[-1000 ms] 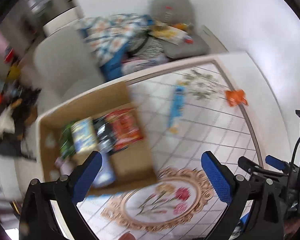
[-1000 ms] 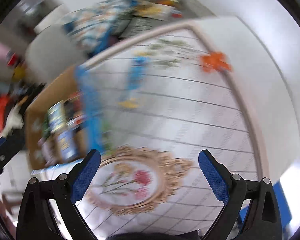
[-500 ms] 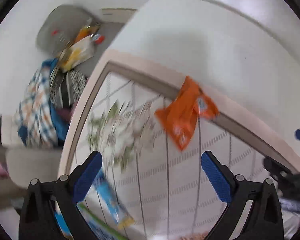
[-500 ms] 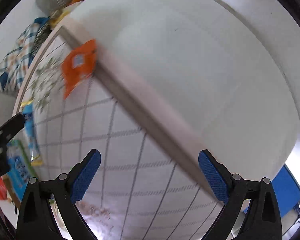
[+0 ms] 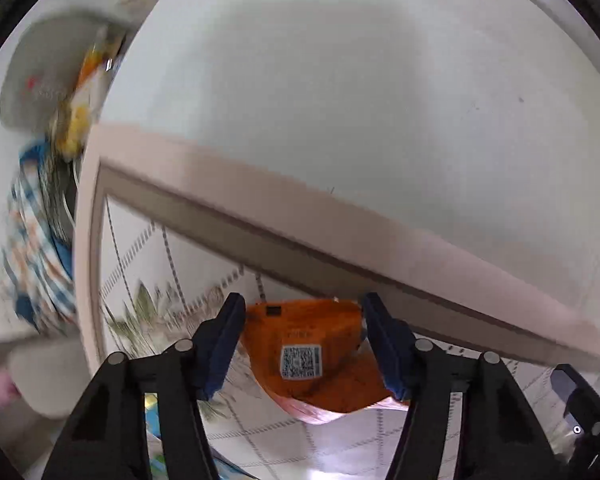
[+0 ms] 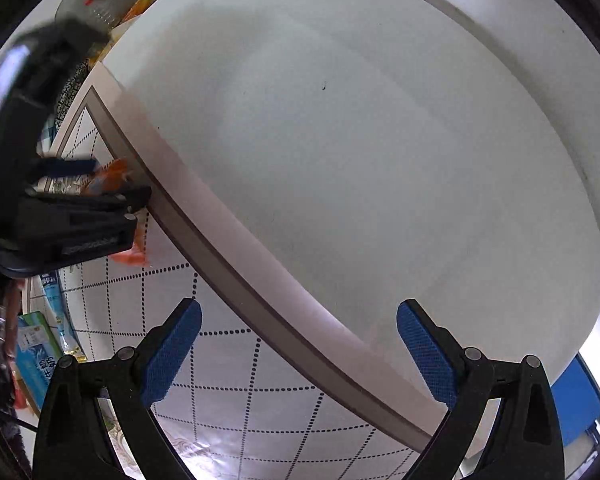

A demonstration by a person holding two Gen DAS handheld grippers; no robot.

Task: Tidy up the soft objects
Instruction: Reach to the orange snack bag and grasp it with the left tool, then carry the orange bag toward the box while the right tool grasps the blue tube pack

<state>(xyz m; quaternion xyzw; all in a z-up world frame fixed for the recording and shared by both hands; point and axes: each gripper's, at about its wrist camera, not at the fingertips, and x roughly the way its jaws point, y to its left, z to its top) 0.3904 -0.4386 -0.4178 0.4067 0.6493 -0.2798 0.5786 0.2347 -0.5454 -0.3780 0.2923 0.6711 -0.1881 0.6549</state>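
Left wrist view: the left hand-held gripper (image 5: 302, 344) straddles the orange snack packet (image 5: 316, 356), a blue pad at each side and not yet clenched, so the soft packet can be pinched. The packet lies on the desk (image 5: 140, 240), near its far rim by the wall.

Right wrist view: the right hand-held gripper (image 6: 298, 352) hangs released and empty over the gridded cloth, well right of the packet (image 6: 114, 174).
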